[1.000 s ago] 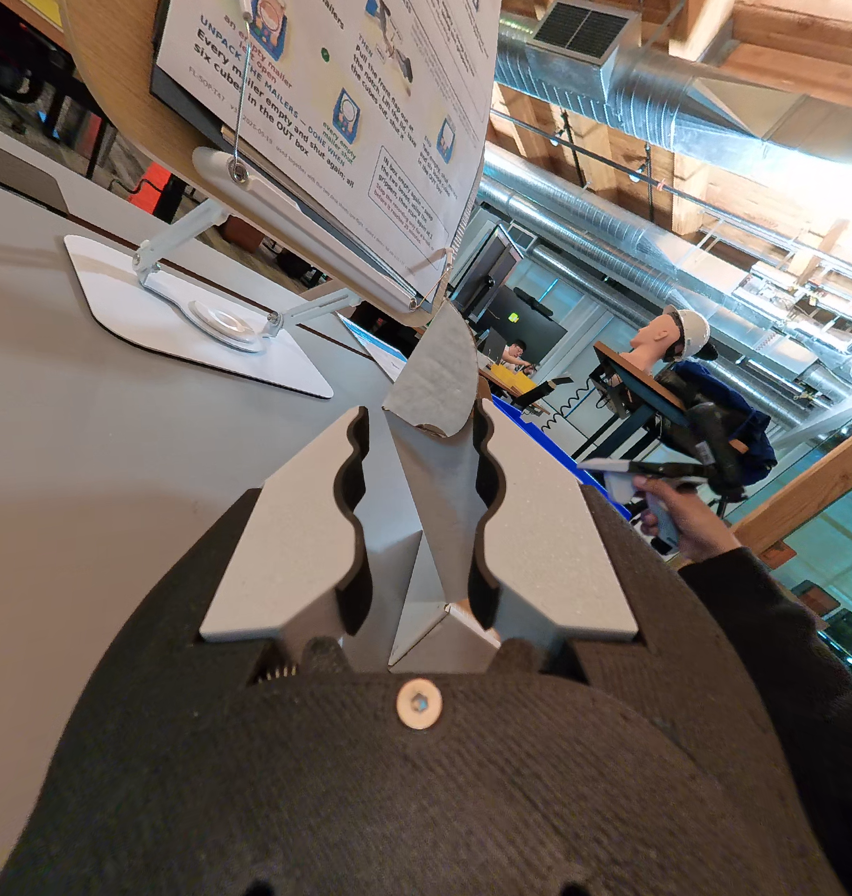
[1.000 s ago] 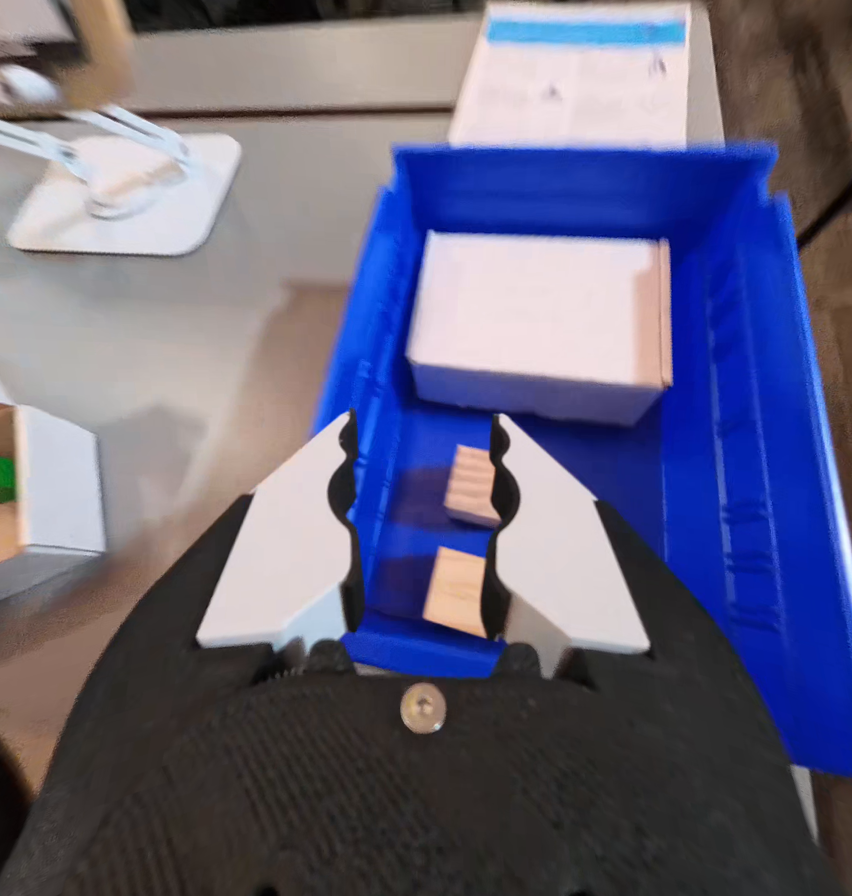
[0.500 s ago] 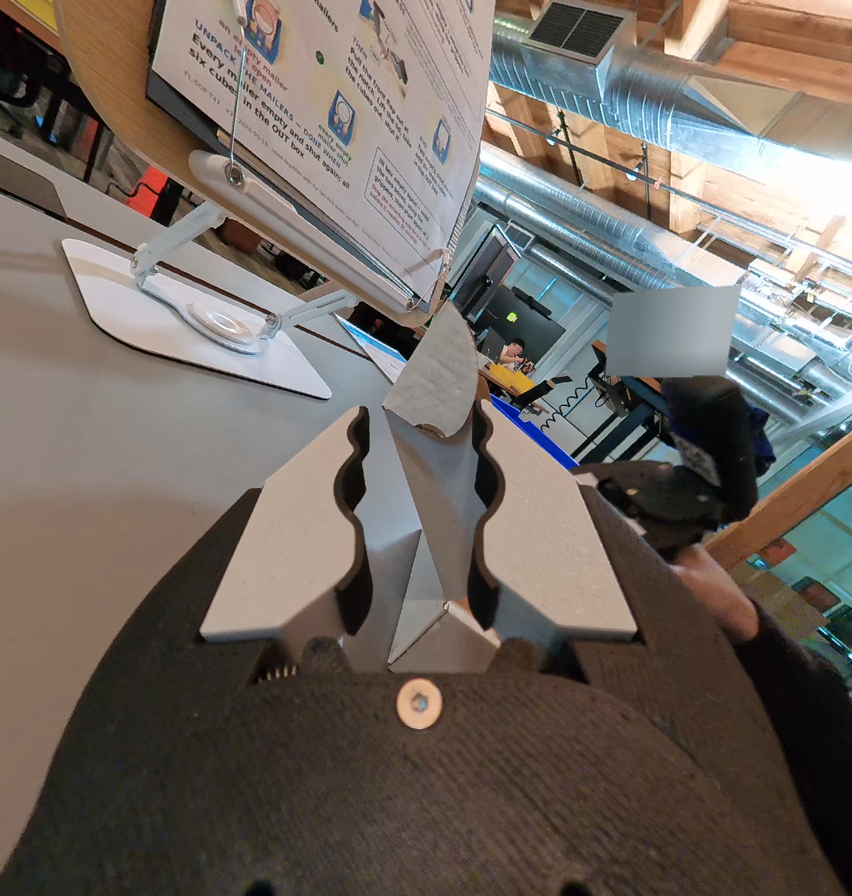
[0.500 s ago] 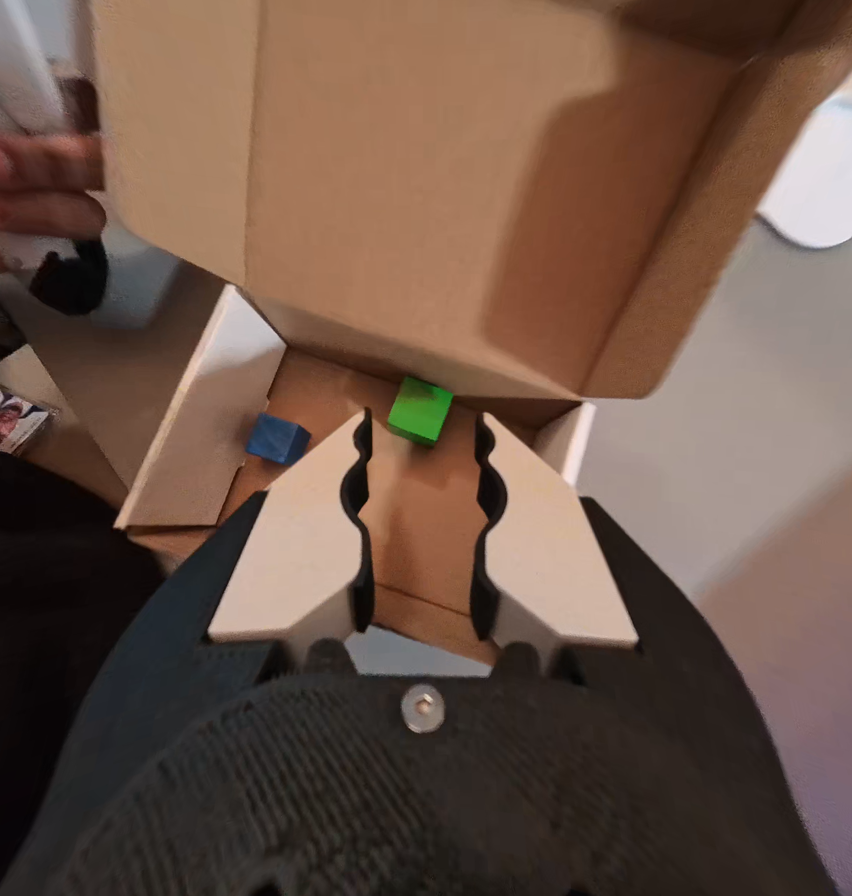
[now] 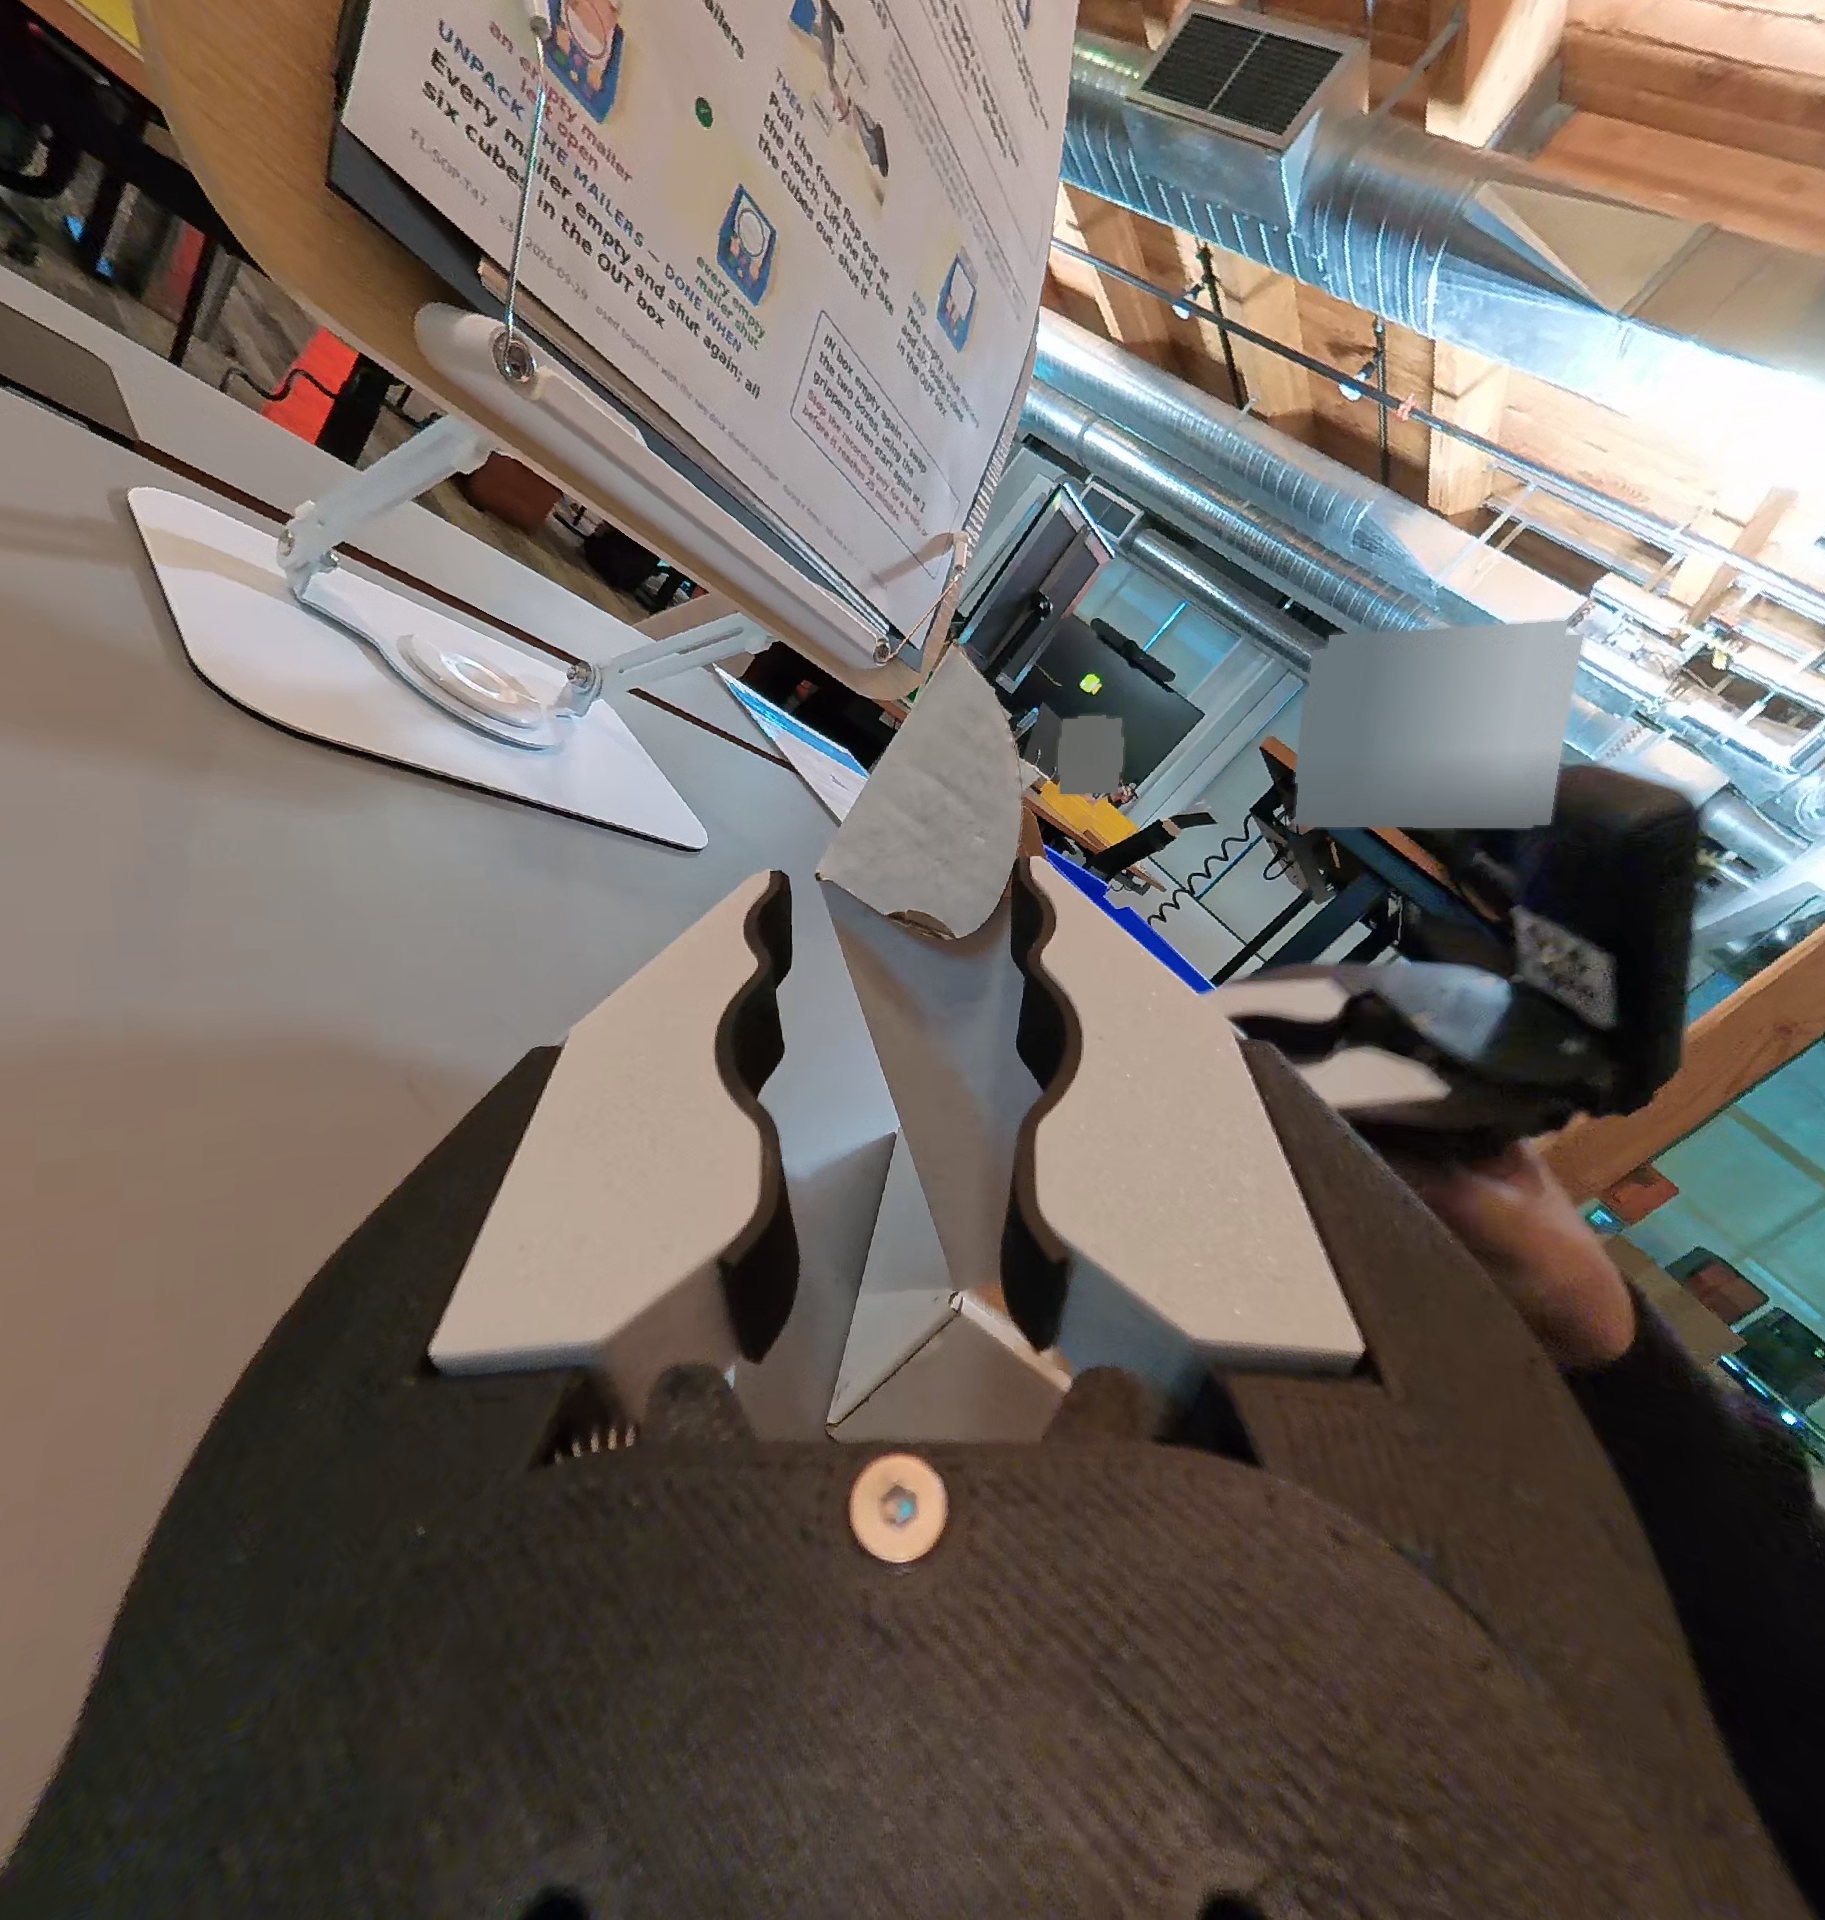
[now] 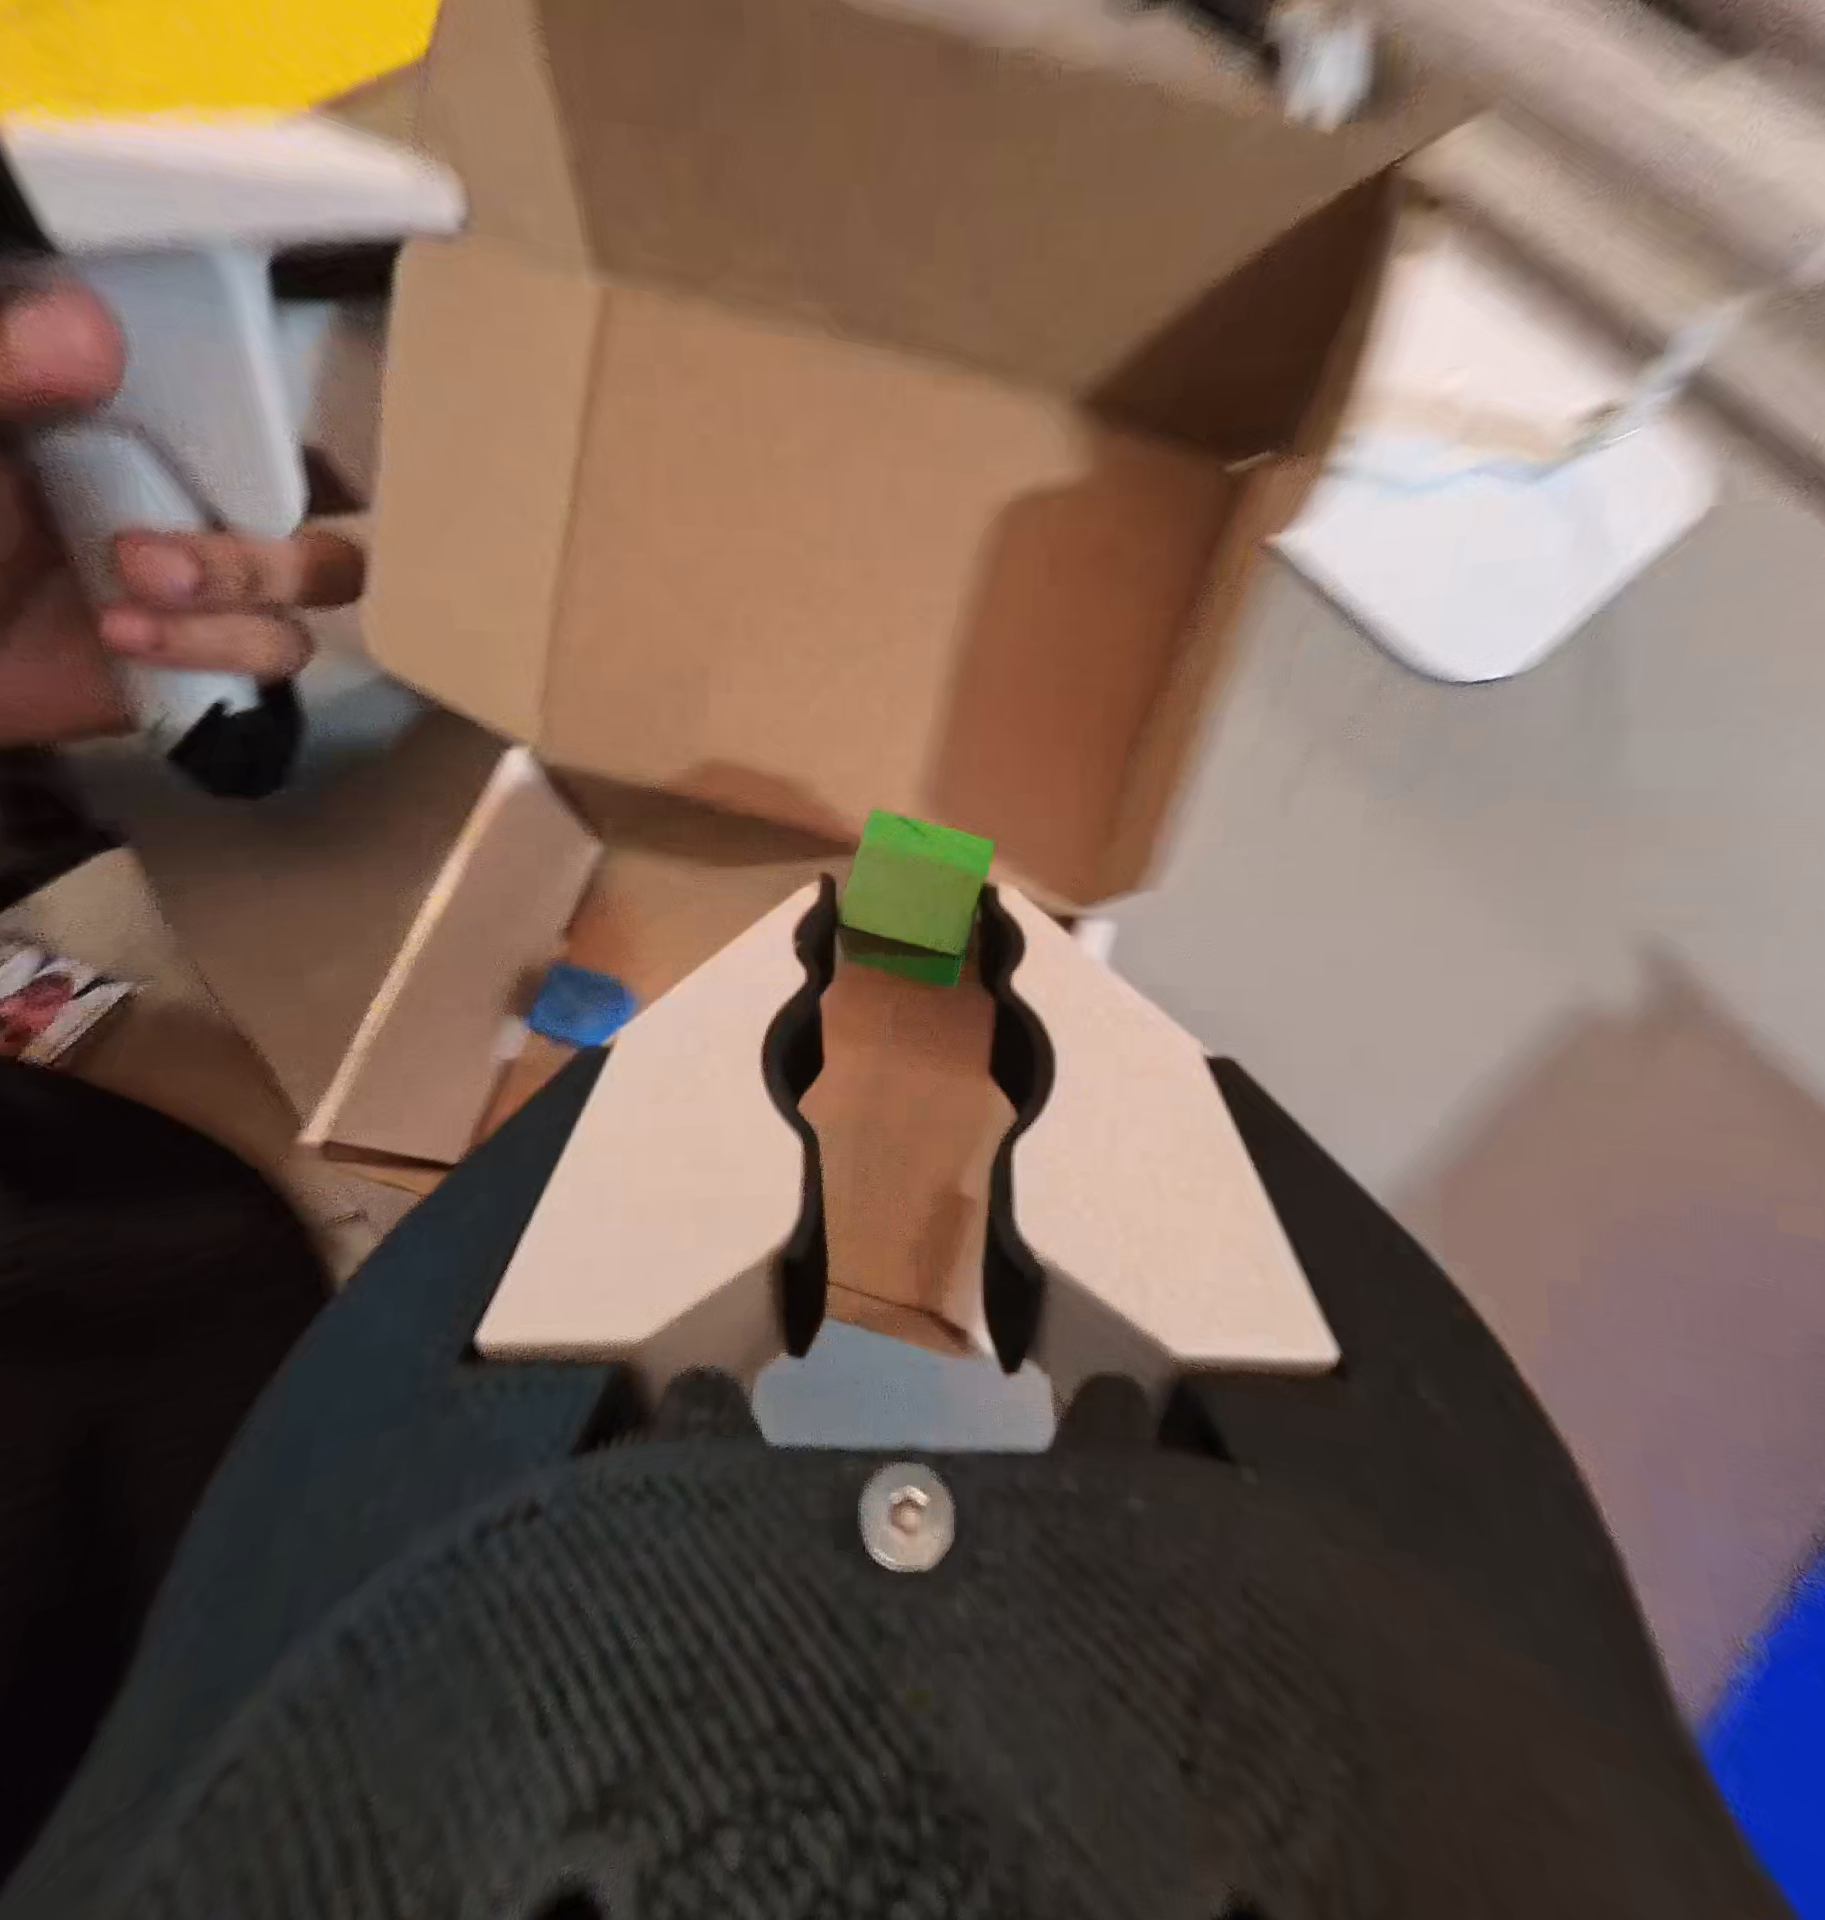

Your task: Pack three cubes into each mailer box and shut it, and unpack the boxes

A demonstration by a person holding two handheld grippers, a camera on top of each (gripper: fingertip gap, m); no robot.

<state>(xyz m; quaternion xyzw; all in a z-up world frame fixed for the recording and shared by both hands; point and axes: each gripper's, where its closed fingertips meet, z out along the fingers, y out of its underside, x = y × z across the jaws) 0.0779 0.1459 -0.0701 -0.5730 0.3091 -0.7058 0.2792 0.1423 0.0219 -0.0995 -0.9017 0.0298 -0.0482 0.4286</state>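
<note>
An open mailer box, white outside and brown inside, stands on the table with its lid (image 6: 783, 468) raised. My right gripper (image 6: 908, 914) is shut on a green cube (image 6: 913, 894) at its fingertips, just over the box's floor near the back wall. A blue cube (image 6: 581, 1003) lies inside the box to the left. My left gripper (image 5: 903, 914) is shut on the folded white lid flap (image 5: 929, 831), which sticks up between its fingers. The right gripper also shows in the left wrist view (image 5: 1261, 1029), low at the right. A hand (image 6: 108, 540) holds the left gripper beside the lid.
A document stand with an instruction sheet (image 5: 679, 208) rises over the grey table (image 5: 212, 1039). Its white base (image 5: 368, 665) lies behind the box and also shows in the right wrist view (image 6: 1490, 561). A blue bin (image 6: 1801, 1704) sits to the right. My right fingertips sit around 15 centimeters from my left ones.
My right gripper swung from over the blue bin to the open mailer, reached in and closed on the green cube. The left gripper kept still on the lid flap.
</note>
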